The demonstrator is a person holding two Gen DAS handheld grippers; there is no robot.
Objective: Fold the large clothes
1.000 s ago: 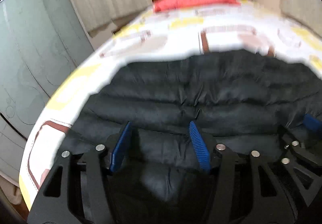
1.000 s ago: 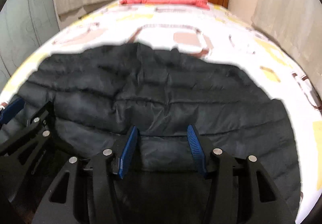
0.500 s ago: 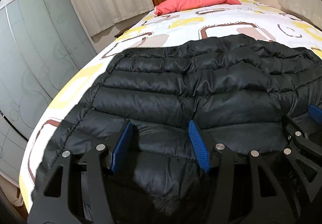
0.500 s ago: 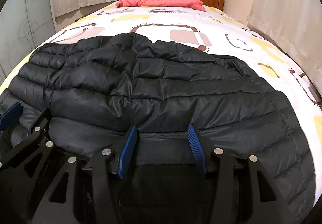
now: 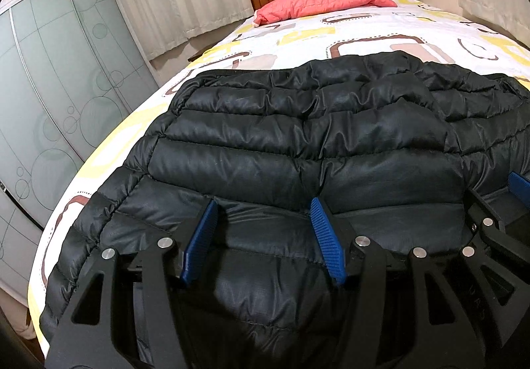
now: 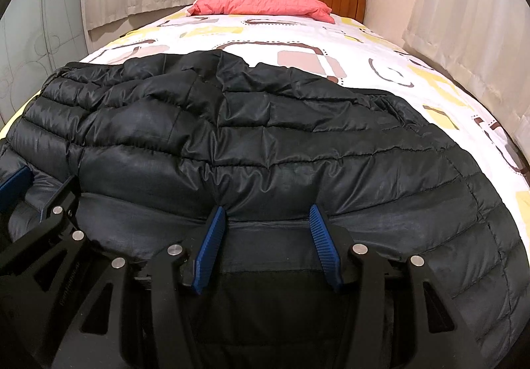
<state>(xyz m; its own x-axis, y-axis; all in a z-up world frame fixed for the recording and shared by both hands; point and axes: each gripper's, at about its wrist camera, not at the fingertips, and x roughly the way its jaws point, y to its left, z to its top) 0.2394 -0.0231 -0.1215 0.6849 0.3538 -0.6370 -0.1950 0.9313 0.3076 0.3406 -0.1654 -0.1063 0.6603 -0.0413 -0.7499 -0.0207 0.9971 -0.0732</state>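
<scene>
Left wrist: jacket [image 5: 298, 143] unmoved (sharper); jaws apart

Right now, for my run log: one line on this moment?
jacket: spread on bed | left gripper: open, over hem | right gripper: open, over hem

Both tongs spread wide, side by side

We hold the left tongs [image 5: 263, 233] and the right tongs [image 6: 265, 236] low and pointing forward, blue pads [image 5: 326, 239] well apart on each. The right tongs [image 5: 497, 220] sit just beside our left ones.
</scene>
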